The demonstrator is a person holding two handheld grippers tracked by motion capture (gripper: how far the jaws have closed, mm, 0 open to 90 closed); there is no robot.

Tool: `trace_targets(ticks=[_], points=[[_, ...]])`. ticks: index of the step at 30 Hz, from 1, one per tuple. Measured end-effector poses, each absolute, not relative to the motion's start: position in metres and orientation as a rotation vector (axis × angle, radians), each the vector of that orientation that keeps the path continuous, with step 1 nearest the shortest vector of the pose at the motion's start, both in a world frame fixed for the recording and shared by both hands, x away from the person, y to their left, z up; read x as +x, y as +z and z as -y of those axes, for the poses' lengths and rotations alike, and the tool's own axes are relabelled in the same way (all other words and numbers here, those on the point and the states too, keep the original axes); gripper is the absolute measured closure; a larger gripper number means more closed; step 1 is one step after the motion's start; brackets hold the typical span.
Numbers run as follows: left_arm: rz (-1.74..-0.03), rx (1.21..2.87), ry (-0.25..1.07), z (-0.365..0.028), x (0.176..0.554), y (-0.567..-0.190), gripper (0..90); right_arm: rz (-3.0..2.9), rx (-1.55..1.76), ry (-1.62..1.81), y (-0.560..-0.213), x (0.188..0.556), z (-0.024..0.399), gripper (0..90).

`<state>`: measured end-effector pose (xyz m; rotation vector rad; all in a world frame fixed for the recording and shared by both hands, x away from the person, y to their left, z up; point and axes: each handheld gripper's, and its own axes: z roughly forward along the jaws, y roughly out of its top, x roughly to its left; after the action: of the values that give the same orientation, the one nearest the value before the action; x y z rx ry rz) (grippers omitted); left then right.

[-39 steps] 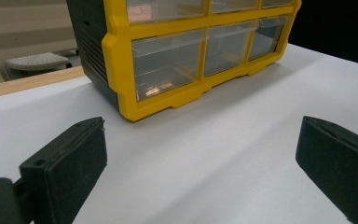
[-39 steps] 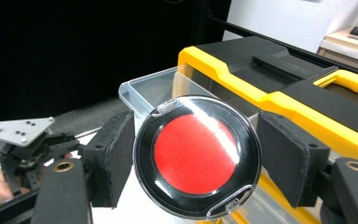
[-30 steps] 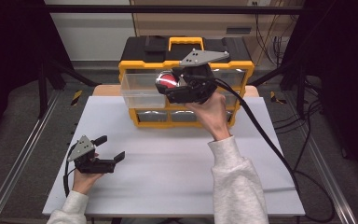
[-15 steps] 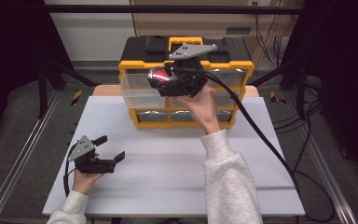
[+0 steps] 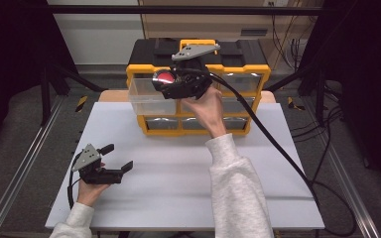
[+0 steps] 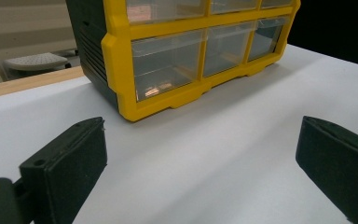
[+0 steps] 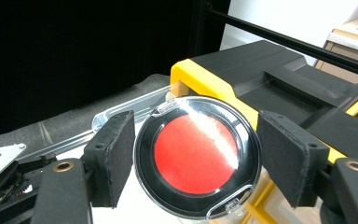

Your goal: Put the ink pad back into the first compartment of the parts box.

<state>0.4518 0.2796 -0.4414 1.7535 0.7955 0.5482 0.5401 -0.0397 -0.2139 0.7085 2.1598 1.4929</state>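
Shifted leftward across the organiser front since a second ago: right gripper (image 5: pixel 164 79) with its load, from over the middle of the yellow-and-black drawer organiser (image 5: pixel 238 54) to over the pulled-out clear drawer (image 5: pixel 146 96) at its upper left. Left gripper (image 5: pixel 115 157) unmoved, resting low on the white table (image 5: pixel 178 173) near the front left, jaws spread wide, nothing between them

Right gripper pinching a round case (image 7: pixel 198 156) by its rim, one black pad on each side, held in the air above the open drawer

Risks, as judged:
- Grip on a smooth curved edge, two small contact patches; tilt or jolt could let the case rotate or squirt out, dropping on the table rather than in the drawer
- Drawer walls transparent, hard to judge; low approach could clip the front wall and push the drawer or the whole organiser
- Early release from height: bounce, possible popped lid
- Trailing cable (image 5: pixel 278 144) draped beside the organiser, could drag on its corner

Look of the case: flat disc, clear glossy lid with small tabs on the rim, black ring inside, red centre, strong glare streak across the lid. Contents beyond the red face not discernible
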Motion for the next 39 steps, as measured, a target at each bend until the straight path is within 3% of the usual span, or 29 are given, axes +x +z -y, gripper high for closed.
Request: trace_targets(ticks=[39], points=[[-0.793,1.760,0.547,-0.279,0.452,-0.442,1.6,-2.214,0.758,1.393,-0.235,0.557,0.016,30.0]])
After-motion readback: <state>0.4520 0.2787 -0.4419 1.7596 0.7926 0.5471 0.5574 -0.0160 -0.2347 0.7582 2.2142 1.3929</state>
